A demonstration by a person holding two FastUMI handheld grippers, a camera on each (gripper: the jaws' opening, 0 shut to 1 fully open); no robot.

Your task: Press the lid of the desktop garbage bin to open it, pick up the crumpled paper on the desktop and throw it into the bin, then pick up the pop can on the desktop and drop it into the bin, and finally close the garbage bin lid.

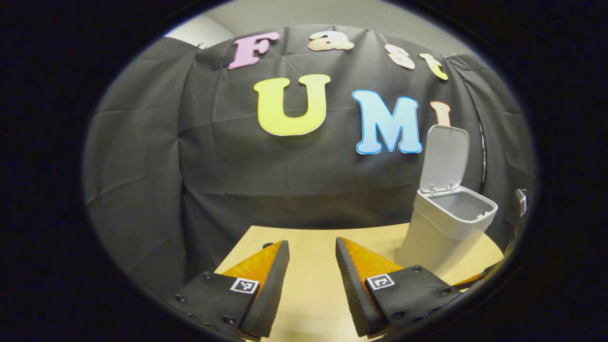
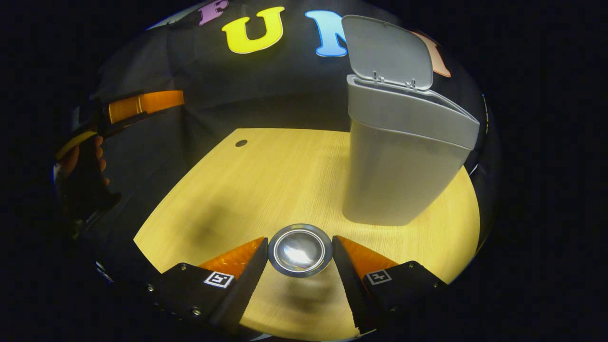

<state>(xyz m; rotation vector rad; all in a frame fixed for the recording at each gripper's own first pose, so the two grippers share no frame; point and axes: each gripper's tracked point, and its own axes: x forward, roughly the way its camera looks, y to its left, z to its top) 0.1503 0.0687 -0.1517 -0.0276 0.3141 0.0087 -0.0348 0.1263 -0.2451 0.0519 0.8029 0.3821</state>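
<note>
I see the table (image 2: 266, 175) with the bin (image 2: 399, 166) standing ahead and right of my right gripper (image 2: 300, 251), lid (image 2: 387, 50) up. That gripper is clenched on the can (image 2: 300, 250), its end facing me. My left gripper (image 1: 312, 259) hangs released, farther off.

can (image 2: 299, 250) body hidden | bin (image 2: 399, 156) interior hidden | paper unseen

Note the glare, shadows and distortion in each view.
Right gripper view: bright glare on the can's domed end, a soft shadow left of it on the table; fisheye tilts the bin. Left gripper view: evenly lit, cloth wall bulging outward, bin lid up.
</note>
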